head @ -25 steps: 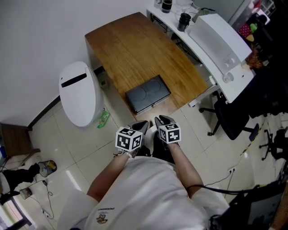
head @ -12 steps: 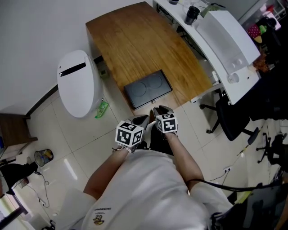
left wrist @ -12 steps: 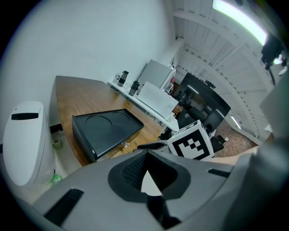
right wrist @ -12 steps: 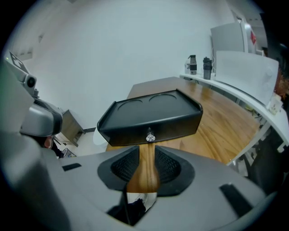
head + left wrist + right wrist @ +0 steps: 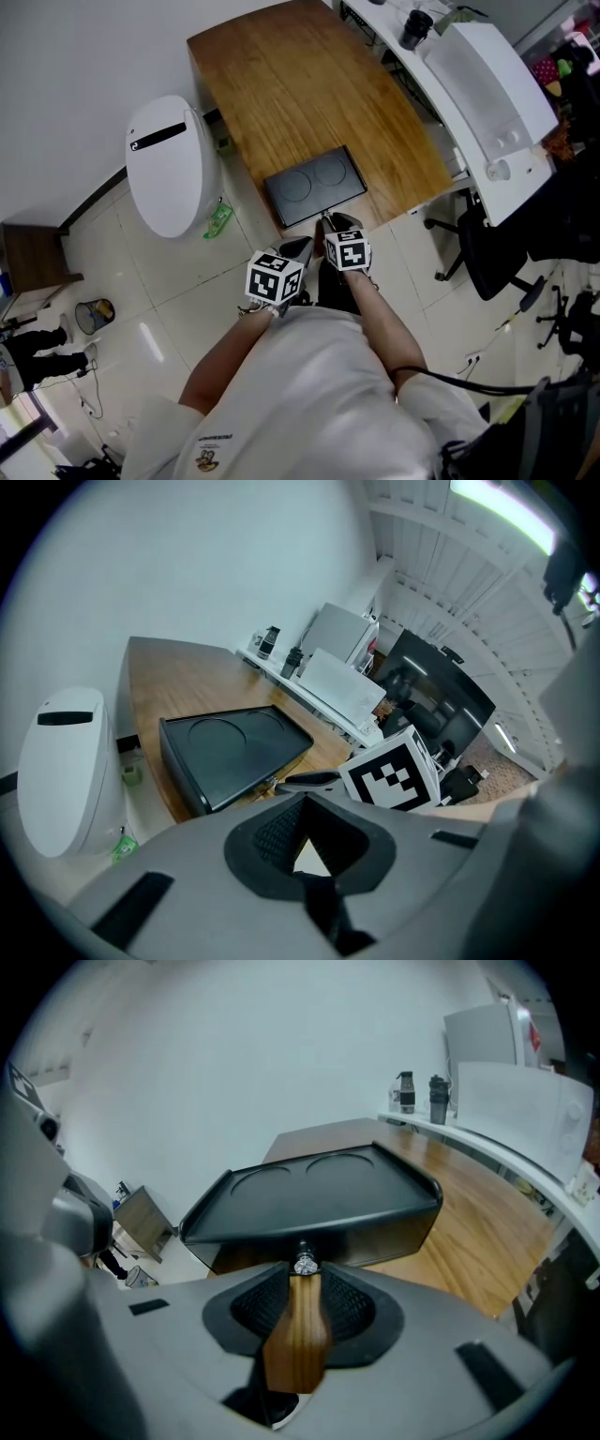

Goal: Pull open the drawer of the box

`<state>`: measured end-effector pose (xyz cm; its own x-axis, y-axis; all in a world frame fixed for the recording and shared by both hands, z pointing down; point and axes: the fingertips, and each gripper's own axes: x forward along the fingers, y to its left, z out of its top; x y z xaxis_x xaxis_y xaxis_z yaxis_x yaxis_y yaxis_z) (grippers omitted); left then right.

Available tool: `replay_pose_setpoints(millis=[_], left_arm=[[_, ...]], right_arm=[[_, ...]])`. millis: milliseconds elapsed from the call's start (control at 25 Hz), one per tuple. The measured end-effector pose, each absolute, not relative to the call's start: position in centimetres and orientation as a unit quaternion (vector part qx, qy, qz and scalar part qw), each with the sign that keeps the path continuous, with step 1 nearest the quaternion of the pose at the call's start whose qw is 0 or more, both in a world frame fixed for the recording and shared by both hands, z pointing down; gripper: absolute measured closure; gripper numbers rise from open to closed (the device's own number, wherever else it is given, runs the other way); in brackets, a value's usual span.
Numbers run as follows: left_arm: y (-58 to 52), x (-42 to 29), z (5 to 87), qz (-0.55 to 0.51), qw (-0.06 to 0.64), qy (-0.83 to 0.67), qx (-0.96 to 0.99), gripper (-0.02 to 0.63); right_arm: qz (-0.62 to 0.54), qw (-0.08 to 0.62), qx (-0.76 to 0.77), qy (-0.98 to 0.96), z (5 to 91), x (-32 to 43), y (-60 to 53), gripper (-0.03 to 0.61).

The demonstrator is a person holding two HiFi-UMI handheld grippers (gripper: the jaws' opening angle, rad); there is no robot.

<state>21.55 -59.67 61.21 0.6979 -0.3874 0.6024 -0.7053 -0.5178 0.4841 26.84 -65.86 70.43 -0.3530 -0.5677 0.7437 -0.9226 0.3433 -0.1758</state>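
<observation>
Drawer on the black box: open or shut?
Shut: drawer front flush on the black rectangular box, small silver knob at the tips of the right gripper.

A wooden counter point(image 5: 309, 84) carries a single flat black box point(image 5: 314, 186). The box lies at the counter's near edge, with two round recesses in its top.

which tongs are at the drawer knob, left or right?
The right tongs: the silver knob on the black box sits right at their tips. The left tongs hang beside them, short of the box, jaws together, nothing between.
</observation>
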Motion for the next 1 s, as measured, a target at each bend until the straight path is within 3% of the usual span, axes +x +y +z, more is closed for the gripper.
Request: replay_pose_setpoints(millis=[1000], left_arm=[[-59.7, 20.1, 62.5, 0.218, 0.392, -0.352, 0.822, 0.612]], right_arm=[[0.305, 0.305, 0.484, -0.762, 71.6, 26.6, -66.6, 0.514]])
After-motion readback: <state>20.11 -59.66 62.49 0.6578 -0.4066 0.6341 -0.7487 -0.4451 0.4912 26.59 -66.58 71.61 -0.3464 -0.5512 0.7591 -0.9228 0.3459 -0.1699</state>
